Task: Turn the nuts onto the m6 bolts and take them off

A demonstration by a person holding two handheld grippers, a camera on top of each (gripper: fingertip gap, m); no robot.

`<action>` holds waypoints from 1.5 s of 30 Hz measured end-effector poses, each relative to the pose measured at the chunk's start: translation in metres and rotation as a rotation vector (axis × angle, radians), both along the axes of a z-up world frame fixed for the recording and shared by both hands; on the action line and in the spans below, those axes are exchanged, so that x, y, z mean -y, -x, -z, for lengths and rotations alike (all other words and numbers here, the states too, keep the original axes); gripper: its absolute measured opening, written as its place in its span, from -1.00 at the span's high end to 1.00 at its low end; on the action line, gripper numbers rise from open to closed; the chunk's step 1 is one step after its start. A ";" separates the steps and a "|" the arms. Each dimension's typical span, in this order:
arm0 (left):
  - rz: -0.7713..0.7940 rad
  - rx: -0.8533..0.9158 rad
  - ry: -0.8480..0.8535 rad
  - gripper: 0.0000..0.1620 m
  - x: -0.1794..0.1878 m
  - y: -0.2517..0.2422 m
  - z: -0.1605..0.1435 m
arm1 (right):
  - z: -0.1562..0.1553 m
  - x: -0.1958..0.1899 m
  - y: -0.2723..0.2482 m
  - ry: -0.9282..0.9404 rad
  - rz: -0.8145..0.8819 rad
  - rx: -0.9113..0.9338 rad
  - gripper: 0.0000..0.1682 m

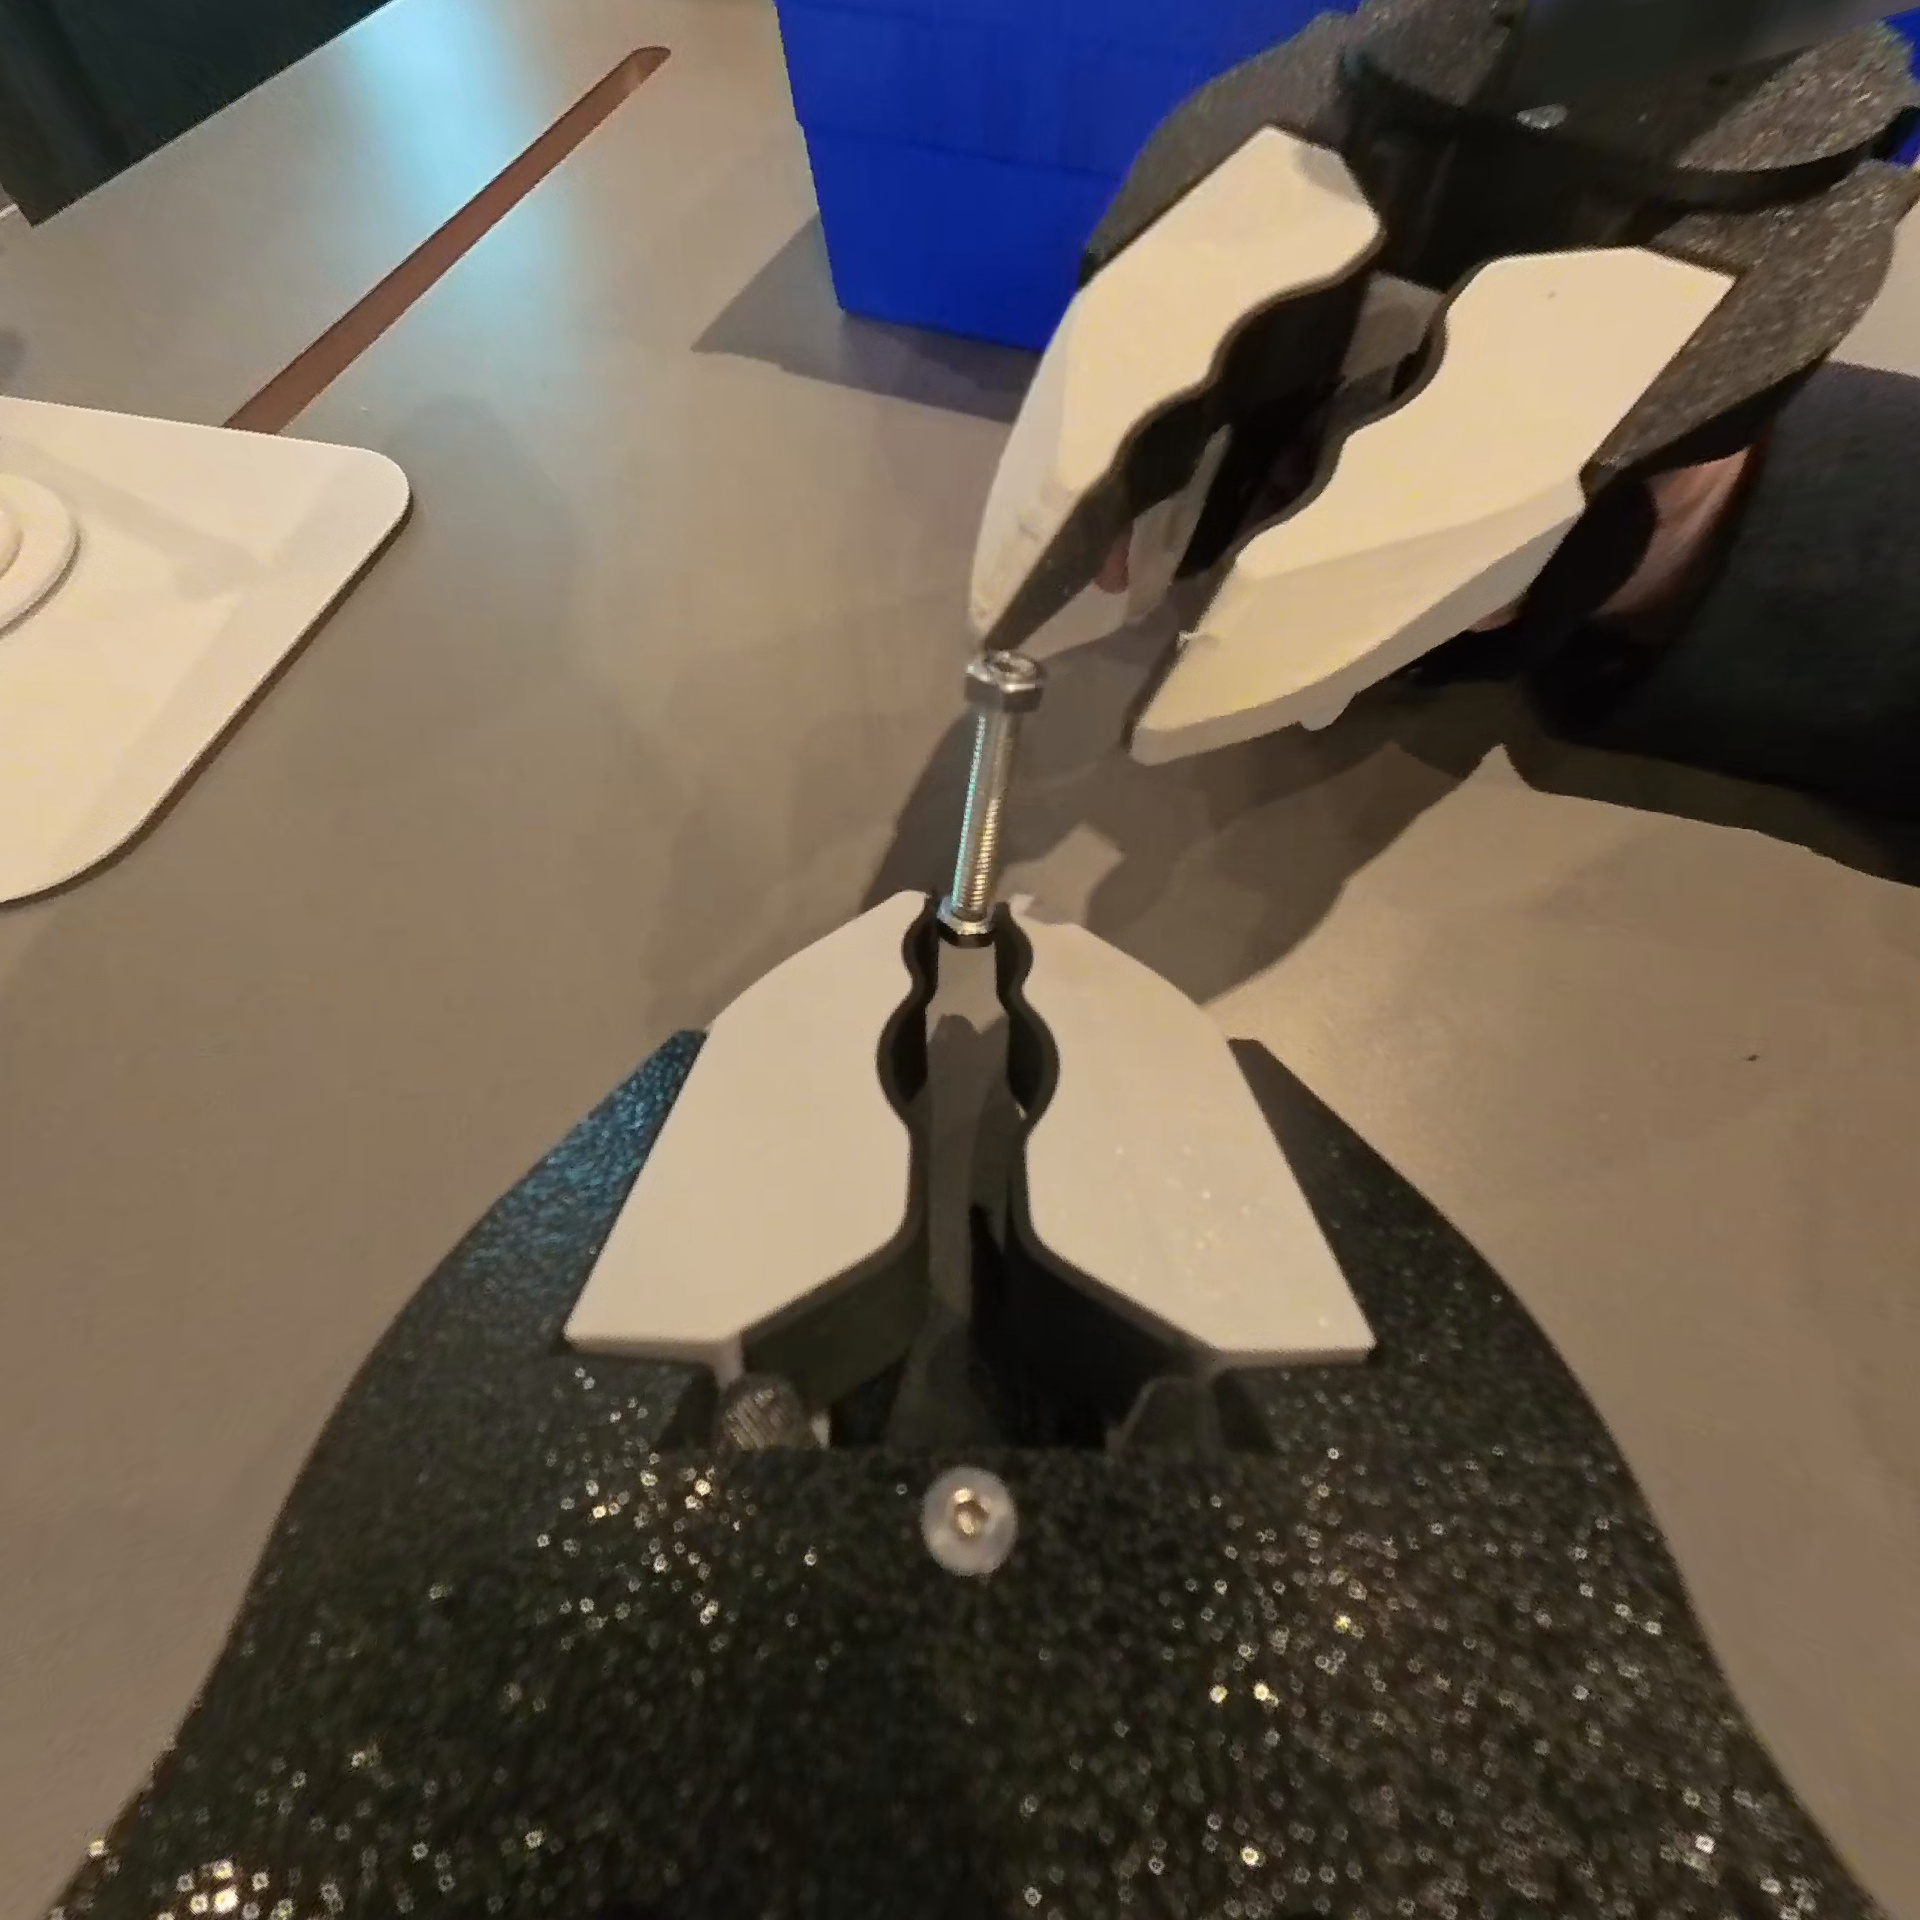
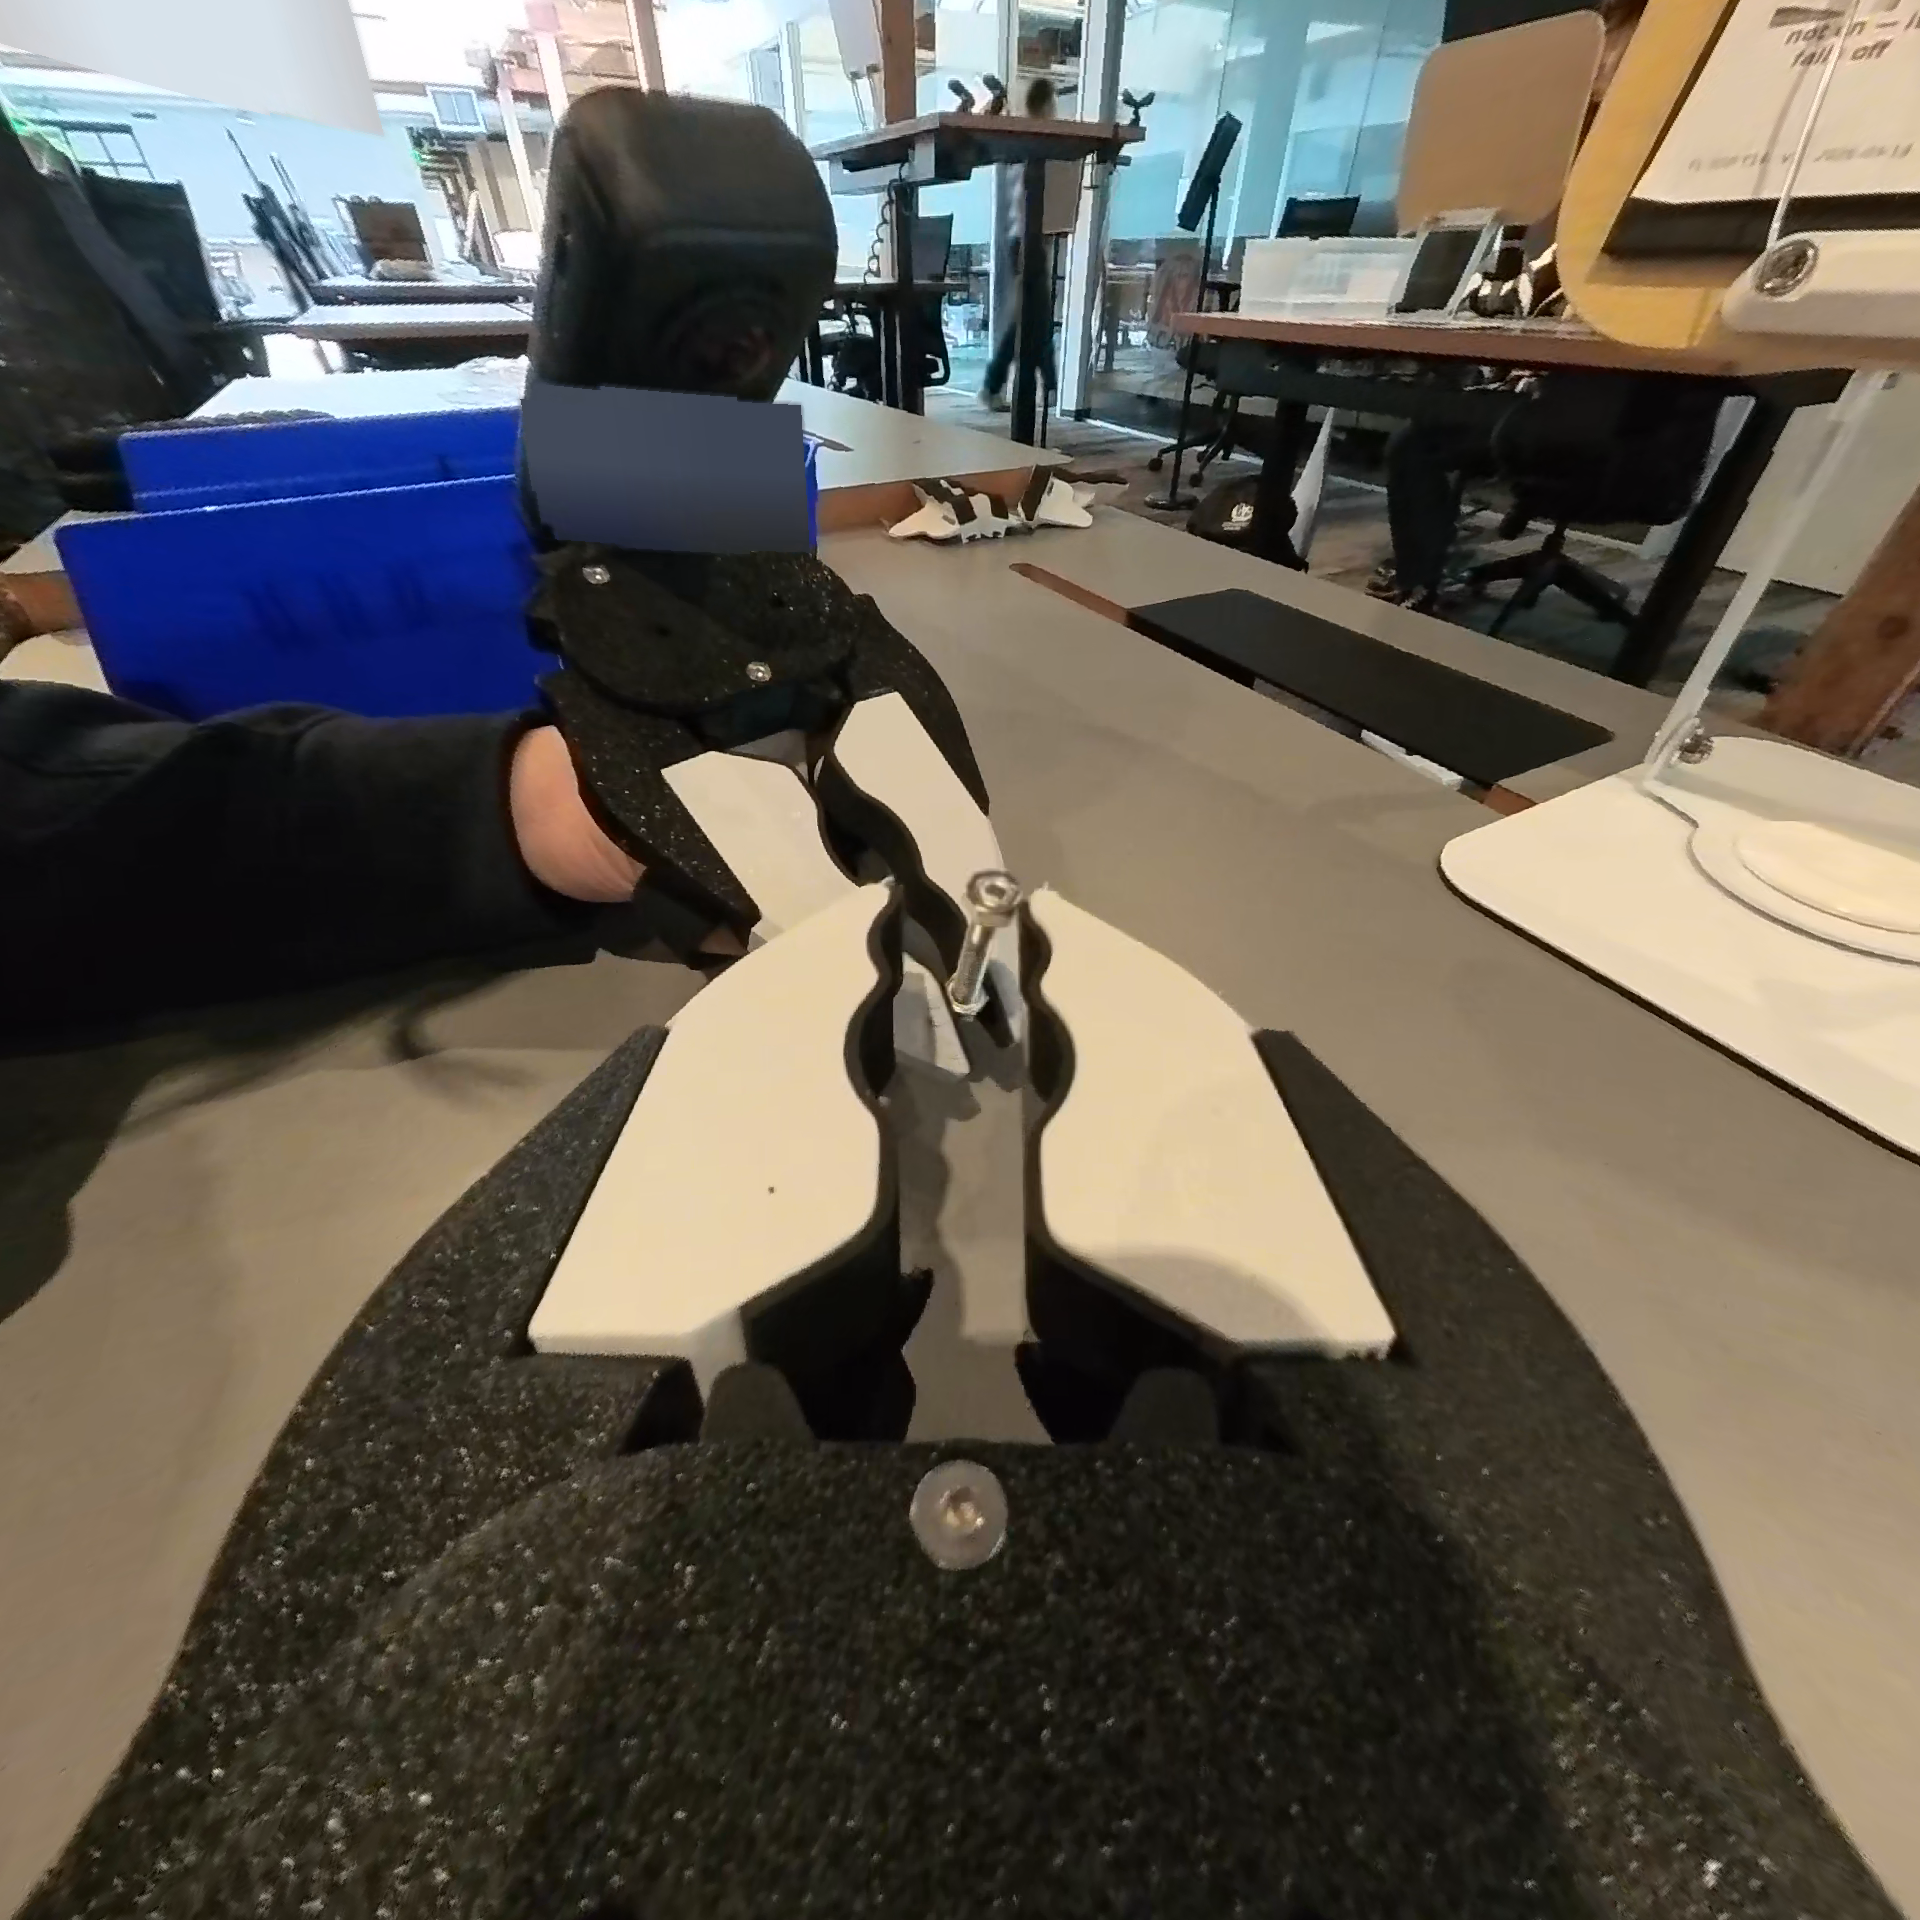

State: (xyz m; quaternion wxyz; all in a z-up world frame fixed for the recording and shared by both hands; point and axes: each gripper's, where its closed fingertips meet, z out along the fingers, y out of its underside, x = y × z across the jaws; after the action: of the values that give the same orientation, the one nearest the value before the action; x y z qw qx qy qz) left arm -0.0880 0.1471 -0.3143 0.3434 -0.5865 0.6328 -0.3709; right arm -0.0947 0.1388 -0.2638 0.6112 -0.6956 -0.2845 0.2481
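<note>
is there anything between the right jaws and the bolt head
Nothing visible. The left gripper is shut on the nut at the bolt's lower end, and the bolt head sticks up free. The right gripper is open, one fingertip right beside the head, only air between them.

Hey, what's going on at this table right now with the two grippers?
A person is working a nut and bolt with two handheld grippers. The left gripper is shut on the nut at the lower end of the bolt, holding it upright above the grey table. The right gripper is open around the bolt's head, not clamping it. A blue bin stands behind.
</note>
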 end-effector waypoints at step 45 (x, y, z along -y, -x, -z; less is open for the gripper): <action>0.004 -0.003 0.003 0.87 0.001 0.001 0.001 | -0.004 0.006 0.001 0.006 -0.048 -0.050 0.88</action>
State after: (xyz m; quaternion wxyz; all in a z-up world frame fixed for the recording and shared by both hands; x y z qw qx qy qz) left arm -0.0885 0.1463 -0.3151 0.3411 -0.5862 0.6340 -0.3717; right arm -0.0954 0.1332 -0.2598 0.6099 -0.6839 -0.2852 0.2810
